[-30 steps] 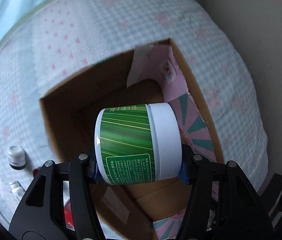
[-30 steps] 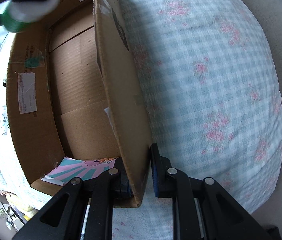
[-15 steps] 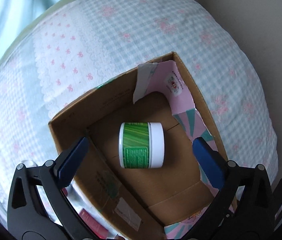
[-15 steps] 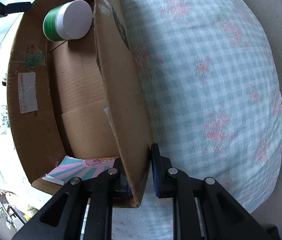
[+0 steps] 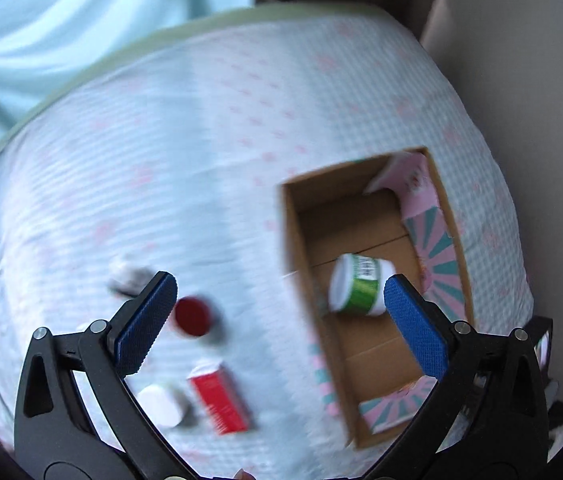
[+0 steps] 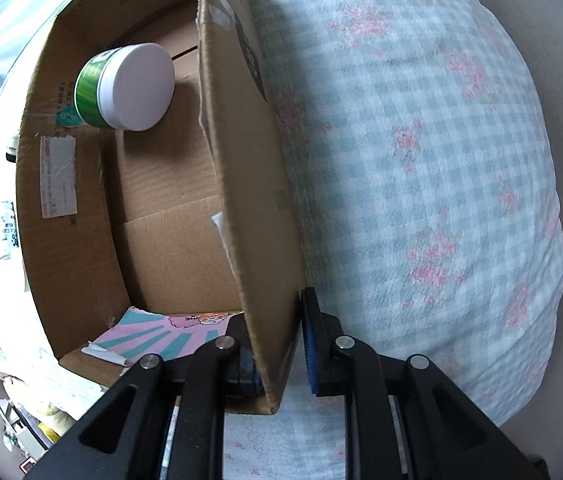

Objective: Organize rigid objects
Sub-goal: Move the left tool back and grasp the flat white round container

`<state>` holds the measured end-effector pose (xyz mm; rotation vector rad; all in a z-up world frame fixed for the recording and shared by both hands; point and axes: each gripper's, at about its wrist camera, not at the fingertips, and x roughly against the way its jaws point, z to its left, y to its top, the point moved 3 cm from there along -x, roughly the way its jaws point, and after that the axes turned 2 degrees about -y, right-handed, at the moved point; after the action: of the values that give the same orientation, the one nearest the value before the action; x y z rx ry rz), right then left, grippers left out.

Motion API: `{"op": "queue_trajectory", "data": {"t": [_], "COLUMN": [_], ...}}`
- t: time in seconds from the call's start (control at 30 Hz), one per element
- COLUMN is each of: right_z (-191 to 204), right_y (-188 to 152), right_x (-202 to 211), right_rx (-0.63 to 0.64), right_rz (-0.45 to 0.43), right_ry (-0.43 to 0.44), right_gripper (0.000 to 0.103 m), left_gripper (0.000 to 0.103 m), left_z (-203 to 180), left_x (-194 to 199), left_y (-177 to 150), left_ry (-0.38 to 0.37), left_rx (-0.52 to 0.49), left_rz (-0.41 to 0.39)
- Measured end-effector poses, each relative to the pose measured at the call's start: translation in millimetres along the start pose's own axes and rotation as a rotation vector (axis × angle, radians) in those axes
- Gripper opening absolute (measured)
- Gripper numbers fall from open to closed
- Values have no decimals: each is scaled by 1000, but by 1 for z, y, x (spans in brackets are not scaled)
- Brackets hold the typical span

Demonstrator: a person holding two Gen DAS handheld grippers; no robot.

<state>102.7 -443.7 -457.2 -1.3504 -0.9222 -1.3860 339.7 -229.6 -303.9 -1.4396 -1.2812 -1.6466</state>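
A green jar with a white lid (image 5: 358, 290) lies on its side inside the open cardboard box (image 5: 293, 236); it also shows in the right wrist view (image 6: 125, 86). My left gripper (image 5: 279, 322) is open and empty, high above the bed, left of the box. Below it lie a red-capped bottle (image 5: 191, 317), a red carton (image 5: 219, 398), a white-lidded jar (image 5: 160, 405) and a blurred dark jar (image 5: 129, 278). My right gripper (image 6: 281, 354) is shut on the box's side wall (image 6: 241, 184).
The box stands on a bed with a checked, pink-flowered cover (image 6: 421, 160). Pink and teal paper (image 5: 435, 244) lines the box's right side. A pale wall (image 5: 521, 60) rises at the right. Small bottles (image 6: 7, 228) lie left of the box.
My left gripper let go of the green jar, which dropped into the box and rolled. The gripper then swung left and up over the loose items. My right gripper kept its hold.
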Motion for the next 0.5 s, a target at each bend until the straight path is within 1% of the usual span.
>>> {"op": "queue_trajectory", "data": {"t": [0.13,0.27,0.37,0.5], "right_z": [2,2,3,2], "right_y": [-1,2,3,8], "right_x": [5,15,20,26], "right_rx": [12,25,30,41], "right_rz": [3,0,-1,6], "right_ry": [5,-1,-8,-17], "right_gripper": [15,17,17,18], "left_gripper": [103,103,103,103], "left_z": [54,101,139,181], "left_x": [40,63,69,58], "left_y": [-31,-74,-113,-166], "left_ry": [43,90,112,116], "left_rx": [99,195,270,386], "left_rz": [-41,-60,-53,-11]}}
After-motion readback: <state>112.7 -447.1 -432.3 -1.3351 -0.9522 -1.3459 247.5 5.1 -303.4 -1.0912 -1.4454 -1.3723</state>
